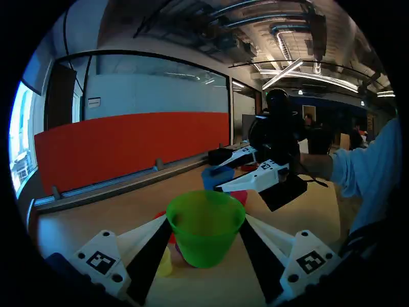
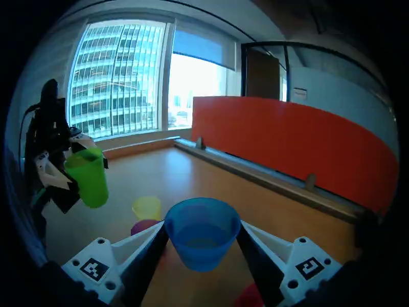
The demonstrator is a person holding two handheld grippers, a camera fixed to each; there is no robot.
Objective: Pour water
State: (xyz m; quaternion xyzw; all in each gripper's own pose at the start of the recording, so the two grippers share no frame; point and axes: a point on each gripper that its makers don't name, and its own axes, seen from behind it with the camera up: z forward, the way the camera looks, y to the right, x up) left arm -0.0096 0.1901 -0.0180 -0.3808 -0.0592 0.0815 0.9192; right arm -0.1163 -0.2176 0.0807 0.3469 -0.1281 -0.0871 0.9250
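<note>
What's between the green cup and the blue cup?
In the right gripper view, a yellow cup and a purple cup sit on the table between the green cup and blue cup.

Two grippers (image 1: 204, 225) (image 2: 202, 230), at least five cups (image 2: 89, 179) (image 2: 202, 235) (image 2: 146, 207) (image 2: 143, 225) (image 2: 250, 297), one table (image 2: 168, 174)

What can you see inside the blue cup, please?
The blue cup, gripped by the right hand-held gripper, appears to hold clear water in its lower part. The very bottom cannot be made out through the near wall.
</note>
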